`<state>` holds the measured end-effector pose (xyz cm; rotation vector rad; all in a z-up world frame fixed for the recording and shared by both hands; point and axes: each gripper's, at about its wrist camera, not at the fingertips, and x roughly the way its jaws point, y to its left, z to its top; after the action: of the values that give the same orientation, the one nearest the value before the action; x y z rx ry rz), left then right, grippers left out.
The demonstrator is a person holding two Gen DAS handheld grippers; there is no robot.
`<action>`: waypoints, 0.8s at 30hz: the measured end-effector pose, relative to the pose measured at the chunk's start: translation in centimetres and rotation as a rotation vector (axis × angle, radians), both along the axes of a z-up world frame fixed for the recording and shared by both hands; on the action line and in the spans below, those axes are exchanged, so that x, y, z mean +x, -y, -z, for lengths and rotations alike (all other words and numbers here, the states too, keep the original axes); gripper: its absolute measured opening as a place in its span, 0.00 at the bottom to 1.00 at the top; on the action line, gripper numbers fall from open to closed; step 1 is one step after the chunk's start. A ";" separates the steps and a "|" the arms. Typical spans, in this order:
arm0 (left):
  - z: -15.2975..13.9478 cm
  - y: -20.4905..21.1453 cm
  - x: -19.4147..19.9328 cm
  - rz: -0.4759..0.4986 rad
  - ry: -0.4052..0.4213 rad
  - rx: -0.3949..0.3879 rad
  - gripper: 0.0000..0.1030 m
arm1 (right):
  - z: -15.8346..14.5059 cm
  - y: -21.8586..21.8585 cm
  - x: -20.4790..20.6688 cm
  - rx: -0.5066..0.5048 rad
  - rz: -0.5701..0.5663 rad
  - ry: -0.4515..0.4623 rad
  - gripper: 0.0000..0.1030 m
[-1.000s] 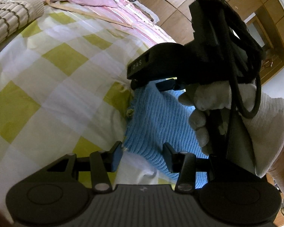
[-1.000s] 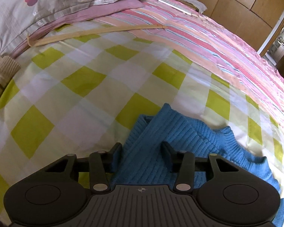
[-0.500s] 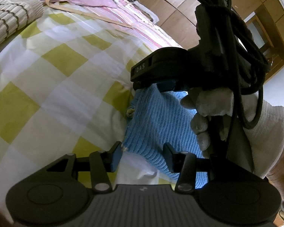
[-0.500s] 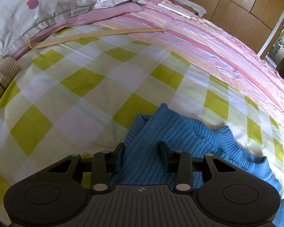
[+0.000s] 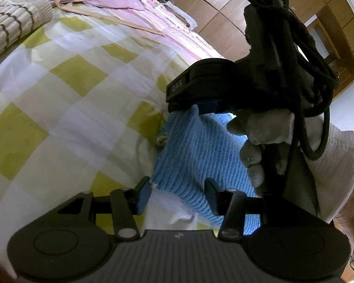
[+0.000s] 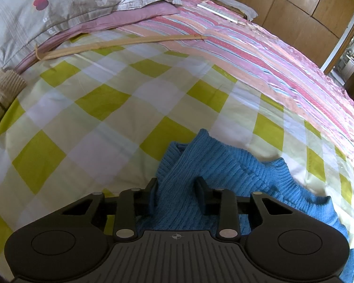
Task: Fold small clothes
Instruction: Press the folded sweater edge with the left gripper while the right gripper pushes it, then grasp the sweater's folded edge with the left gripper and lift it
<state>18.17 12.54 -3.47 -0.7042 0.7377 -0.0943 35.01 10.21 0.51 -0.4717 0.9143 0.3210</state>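
A small blue ribbed knit sweater lies crumpled on a bed covered with a quilt of yellow-green, white and pale lilac checks, near the edge closest to both cameras. The right claw points steeply down at the garment with a raised fold of the knit between its two black fingers; its jaws are closing, the left finger lies against the fold's edge and the right finger touches the knit on the other side, though whether the pads already press firmly cannot be told. In the left wrist view the same sweater hangs lifted between the two tools: the right claw, held by a hand in a white knit glove with black cables looped over it, has the upper edge of the cloth under its fingertips, while the left claw sits at the lower hem. The left claw's jaws are opening, spread wider than the strip of cloth between them, and the left finger stands just clear of the hem. Beyond the checked quilt runs a pink striped bedspread, with a long pale wooden stick lying across the seam between them. A grey pillow with red dots rests at the head, and a beige striped knit garment lies at the far left.
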 end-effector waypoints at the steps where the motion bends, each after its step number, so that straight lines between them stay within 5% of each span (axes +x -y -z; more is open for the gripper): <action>1: 0.0 0.0 0.0 -0.001 0.001 0.001 0.53 | -0.1 0.0 0.0 0.000 -0.002 -0.001 0.26; 7: -0.1 0.0 0.0 -0.011 0.011 0.019 0.56 | -0.9 0.9 0.6 0.050 0.019 -0.023 0.14; 24: -0.5 -0.8 -0.7 -0.055 0.091 0.020 0.68 | -5.0 4.3 -0.1 0.217 0.058 -0.018 0.10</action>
<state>17.50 13.30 -2.99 -0.6966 0.6307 -0.0682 34.95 5.94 5.52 -0.2427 0.8976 0.3675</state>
